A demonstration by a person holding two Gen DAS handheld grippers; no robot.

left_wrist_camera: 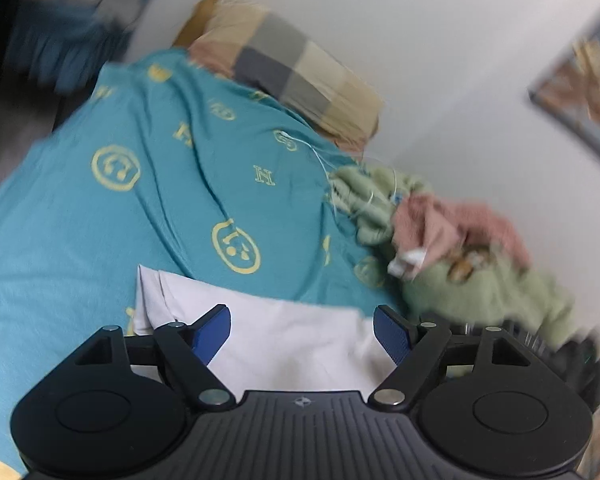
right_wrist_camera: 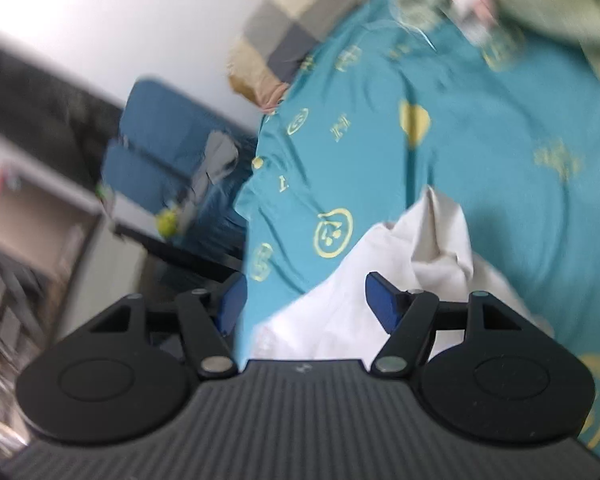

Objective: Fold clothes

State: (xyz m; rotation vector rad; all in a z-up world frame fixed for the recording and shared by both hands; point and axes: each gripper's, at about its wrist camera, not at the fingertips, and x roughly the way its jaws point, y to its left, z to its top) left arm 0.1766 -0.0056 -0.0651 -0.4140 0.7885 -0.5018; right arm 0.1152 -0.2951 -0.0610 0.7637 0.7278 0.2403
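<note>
White garment [left_wrist_camera: 284, 344] lies on the bed's teal sheet [left_wrist_camera: 100, 240], directly under both tools. In the left view it looks folded flat, long axis running across the frame; in the right view it is bunched, one corner peaking away from the camera. Left tool [left_wrist_camera: 302, 330] released, jaws wide. Right tool [right_wrist_camera: 306, 300] likewise spread, gripping nothing. Green clothing [left_wrist_camera: 480, 288] heaped by the white wall [left_wrist_camera: 440, 40]; checked pillow [left_wrist_camera: 300, 68] at bed's head. Views blurred.
</note>
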